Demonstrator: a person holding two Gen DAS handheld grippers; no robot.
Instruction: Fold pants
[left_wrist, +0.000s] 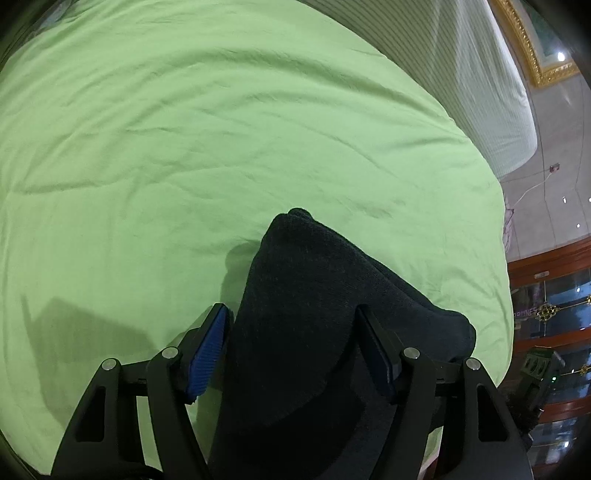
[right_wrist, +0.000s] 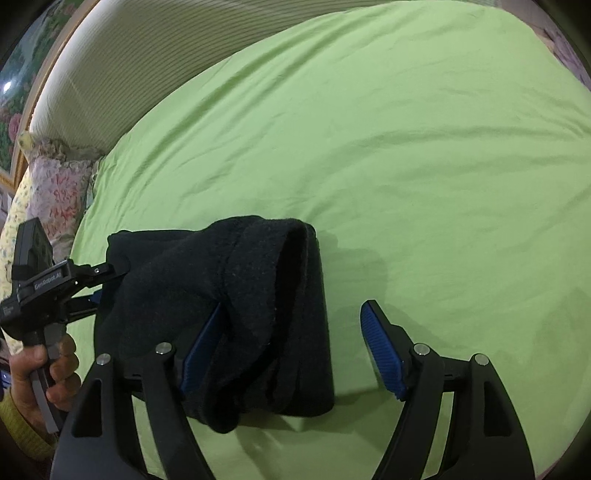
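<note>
The black pants (right_wrist: 236, 302) lie as a bulky, folded bundle on the green bedsheet (right_wrist: 406, 147), near its close edge; the fabric is thick and fleecy, with one rounded fold facing away and loose layers sagging toward the camera.

In the right wrist view, the right gripper (right_wrist: 291, 347) stands with its fingers spread wide; the left blue pad (right_wrist: 201, 347) is partly tucked under a hanging flap of the pants, while the right blue pad (right_wrist: 382, 350) sits clear of the cloth over bare sheet; nothing is pinched between them.

The left gripper (right_wrist: 107, 280) reaches into the bundle from the side, its tips buried in the dark fabric; the person's left hand (right_wrist: 55, 373) squeezes its trigger handle. In the left wrist view, that gripper (left_wrist: 295, 350) also shows its fingers spread, with the pants (left_wrist: 314, 314) filling the space between the pads; whether the pads actually clamp the cloth cannot be told.

A striped headboard (right_wrist: 110, 74) and floral pillows (right_wrist: 59, 188) border the sheet.
</note>
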